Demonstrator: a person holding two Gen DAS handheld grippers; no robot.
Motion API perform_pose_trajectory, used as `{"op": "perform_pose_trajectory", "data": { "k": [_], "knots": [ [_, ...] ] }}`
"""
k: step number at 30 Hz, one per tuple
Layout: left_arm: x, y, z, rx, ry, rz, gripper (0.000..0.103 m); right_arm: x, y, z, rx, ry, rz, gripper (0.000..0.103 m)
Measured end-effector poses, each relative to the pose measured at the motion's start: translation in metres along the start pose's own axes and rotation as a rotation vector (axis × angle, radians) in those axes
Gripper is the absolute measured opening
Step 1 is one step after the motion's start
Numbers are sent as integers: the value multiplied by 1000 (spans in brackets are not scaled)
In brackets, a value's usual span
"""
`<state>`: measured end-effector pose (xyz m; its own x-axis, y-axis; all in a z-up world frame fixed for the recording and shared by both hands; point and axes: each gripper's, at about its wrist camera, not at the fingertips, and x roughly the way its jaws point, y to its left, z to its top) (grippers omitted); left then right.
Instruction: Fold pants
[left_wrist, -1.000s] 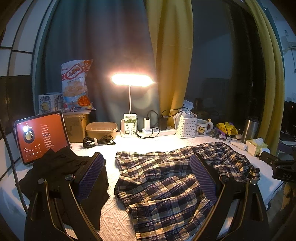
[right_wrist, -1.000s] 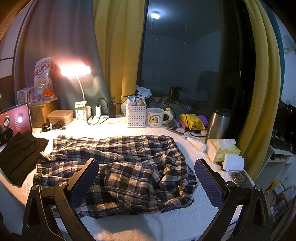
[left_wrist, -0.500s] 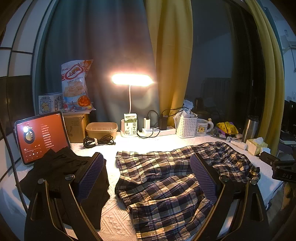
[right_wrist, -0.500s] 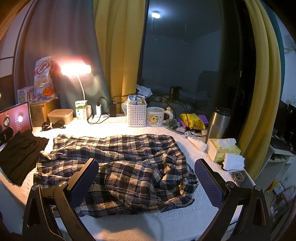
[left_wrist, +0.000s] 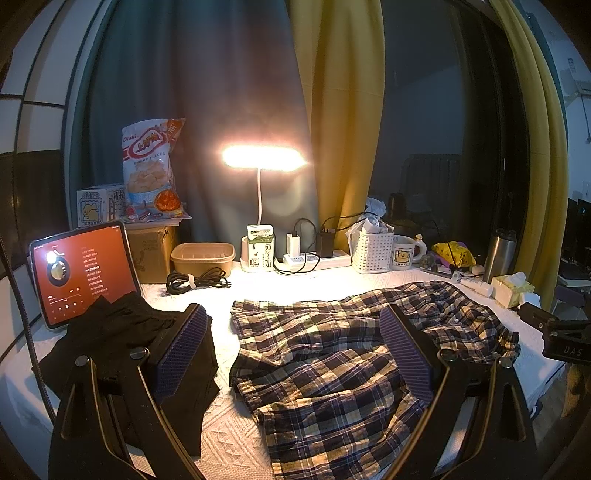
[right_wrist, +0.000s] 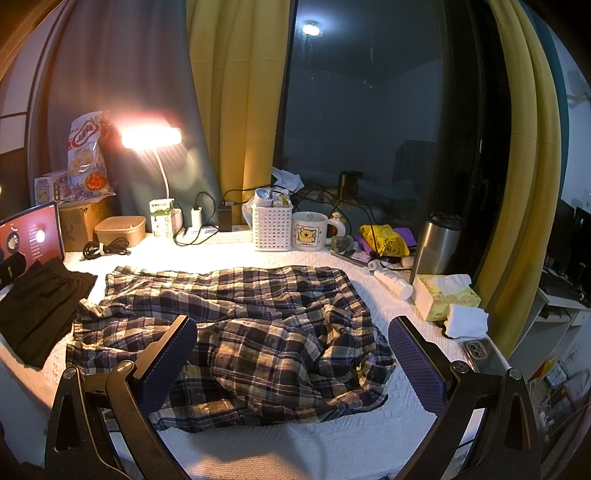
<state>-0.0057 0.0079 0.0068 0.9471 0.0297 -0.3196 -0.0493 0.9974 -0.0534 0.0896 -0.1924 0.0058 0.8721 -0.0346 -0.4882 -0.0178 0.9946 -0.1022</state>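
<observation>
Rumpled plaid pants (left_wrist: 340, 354) (right_wrist: 243, 332) lie spread across the white textured table cover (left_wrist: 229, 435) (right_wrist: 295, 443), legs pointing left and the bunched waist at the right. My left gripper (left_wrist: 295, 350) hovers above the pants' left part, wide open, nothing between its purple pads. Over the near right part of the pants my right gripper (right_wrist: 291, 354) is also held wide open and empty. Part of the right gripper's body shows at the right edge of the left wrist view.
A black garment (left_wrist: 122, 350) (right_wrist: 37, 306) lies left of the pants, below a lit tablet (left_wrist: 81, 273). Along the back stand a lamp (left_wrist: 262, 158), milk carton (left_wrist: 260, 251), power strip, white basket (right_wrist: 272, 229), mug (right_wrist: 310, 230), steel flask (right_wrist: 436, 243). Tissue box (right_wrist: 443, 295) and phone (right_wrist: 480, 354) sit right.
</observation>
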Motion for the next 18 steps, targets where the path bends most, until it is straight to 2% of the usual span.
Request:
{"op": "perform_pose_trajectory", "data": {
  "k": [18],
  "knots": [
    [0,0,0,1,2,0,94,-4,-1,1,-3,2,0,103]
  ]
}}
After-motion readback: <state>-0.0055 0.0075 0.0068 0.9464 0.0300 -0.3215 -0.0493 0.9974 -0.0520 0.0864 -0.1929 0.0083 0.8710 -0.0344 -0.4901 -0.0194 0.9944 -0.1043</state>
